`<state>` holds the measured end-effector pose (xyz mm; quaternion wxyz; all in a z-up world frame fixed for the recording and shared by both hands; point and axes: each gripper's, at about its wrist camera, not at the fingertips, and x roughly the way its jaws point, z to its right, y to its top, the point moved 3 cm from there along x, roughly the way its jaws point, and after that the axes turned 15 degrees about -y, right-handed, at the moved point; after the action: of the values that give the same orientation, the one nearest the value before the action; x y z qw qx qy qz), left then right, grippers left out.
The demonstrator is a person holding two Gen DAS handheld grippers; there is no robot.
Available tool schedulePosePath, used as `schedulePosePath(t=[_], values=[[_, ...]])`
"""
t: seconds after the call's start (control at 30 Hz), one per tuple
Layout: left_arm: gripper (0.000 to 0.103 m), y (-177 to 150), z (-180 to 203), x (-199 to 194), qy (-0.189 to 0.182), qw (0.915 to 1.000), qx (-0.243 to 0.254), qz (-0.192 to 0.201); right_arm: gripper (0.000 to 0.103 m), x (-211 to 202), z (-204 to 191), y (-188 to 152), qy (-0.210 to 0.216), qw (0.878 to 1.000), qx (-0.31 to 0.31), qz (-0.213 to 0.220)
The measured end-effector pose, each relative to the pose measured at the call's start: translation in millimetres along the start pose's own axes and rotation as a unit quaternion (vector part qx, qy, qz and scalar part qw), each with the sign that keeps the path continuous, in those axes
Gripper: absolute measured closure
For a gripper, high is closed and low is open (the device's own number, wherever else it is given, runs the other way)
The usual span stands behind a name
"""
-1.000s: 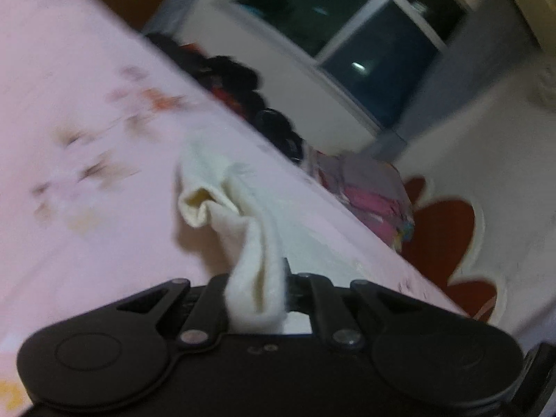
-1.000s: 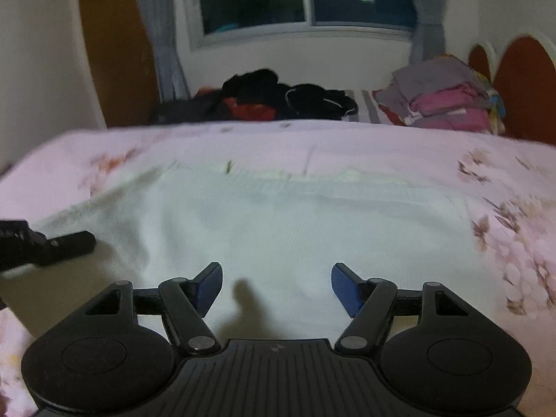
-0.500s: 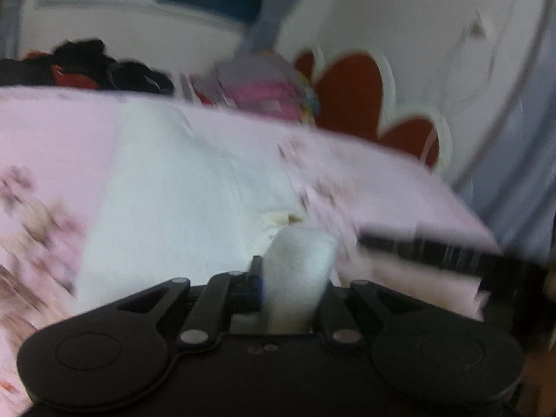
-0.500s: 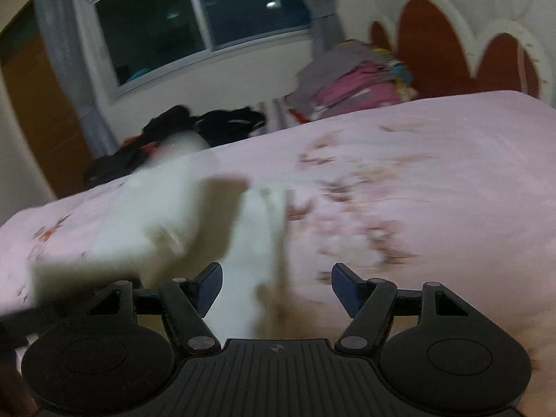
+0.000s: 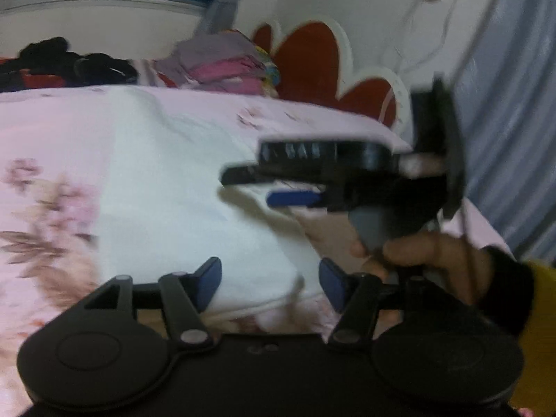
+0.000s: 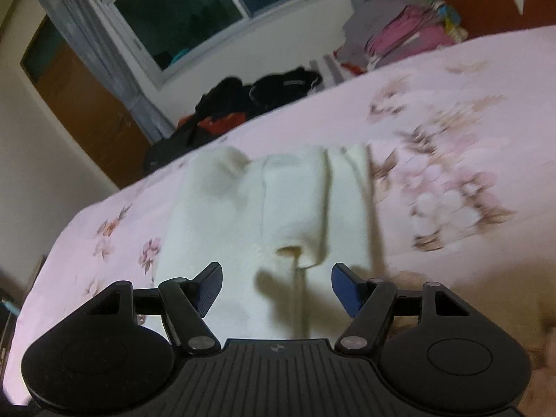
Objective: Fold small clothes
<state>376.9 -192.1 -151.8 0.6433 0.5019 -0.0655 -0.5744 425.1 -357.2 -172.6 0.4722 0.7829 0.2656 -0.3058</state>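
Note:
A small cream-white garment [image 5: 180, 191] lies folded over on the pink floral bedspread [image 5: 45, 132]. It also shows in the right wrist view [image 6: 278, 201], with a folded flap lying across its middle. My left gripper [image 5: 269, 283] is open and empty just above the garment's near edge. My right gripper [image 6: 276, 286] is open and empty over the garment's near part. In the left wrist view the right gripper [image 5: 274, 187] hovers over the garment's right side, held by a hand.
A stack of folded pink and grey clothes [image 6: 403, 34] and a heap of dark clothes [image 6: 250, 97] lie at the bed's far edge under the window. A red scalloped headboard [image 5: 312, 59] stands at the right. A wooden door [image 6: 80, 104] is at the left.
My left gripper has carried a pinched part of the garment across, laid it down and opened. The right gripper stayed open and swung to the garment's right side.

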Motion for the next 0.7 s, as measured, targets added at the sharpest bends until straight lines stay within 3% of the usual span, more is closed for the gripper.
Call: schedulePosePath(t=[0.17, 0.33, 0.37, 0.4, 0.53, 0.6, 0.7], values=[[0.042, 18.9, -28.6, -34.8, 0.047, 0.9978, -0.016, 0.043, 0.035, 18.7, -2.1, 4.8, 0.017, 1.0, 0.021, -0.007], [0.042, 42.0, -59.0, -42.8, 0.093, 0.9917, -0.039, 0.08, 0.035, 28.7, -8.2, 7.3, 0.039, 0.999, 0.021, -0.015], [0.042, 46.2, -62.4, -41.2, 0.098, 0.9905, -0.043, 0.086, 0.049, 30.6, -8.9, 8.1, 0.039, 0.999, 0.02, -0.015], [0.042, 51.3, -64.7, -36.6, 0.103, 0.9895, -0.046, 0.09, 0.075, 34.2, -8.6, 8.9, 0.038, 0.999, 0.022, -0.02], [0.042, 66.0, -77.8, -27.9, 0.111, 0.9877, -0.056, 0.095, 0.076, 44.9, 0.4, 10.9, 0.052, 0.997, 0.057, -0.03], [0.042, 70.7, -82.1, -22.3, 0.117, 0.9867, -0.059, 0.096, 0.085, 43.0, 0.6, 12.0, 0.051, 0.997, 0.057, -0.026], [0.042, 74.3, -87.6, -12.2, 0.118, 0.9855, -0.073, 0.098, 0.087, 26.5, -3.7, 14.3, 0.028, 0.999, 0.03, 0.01]])
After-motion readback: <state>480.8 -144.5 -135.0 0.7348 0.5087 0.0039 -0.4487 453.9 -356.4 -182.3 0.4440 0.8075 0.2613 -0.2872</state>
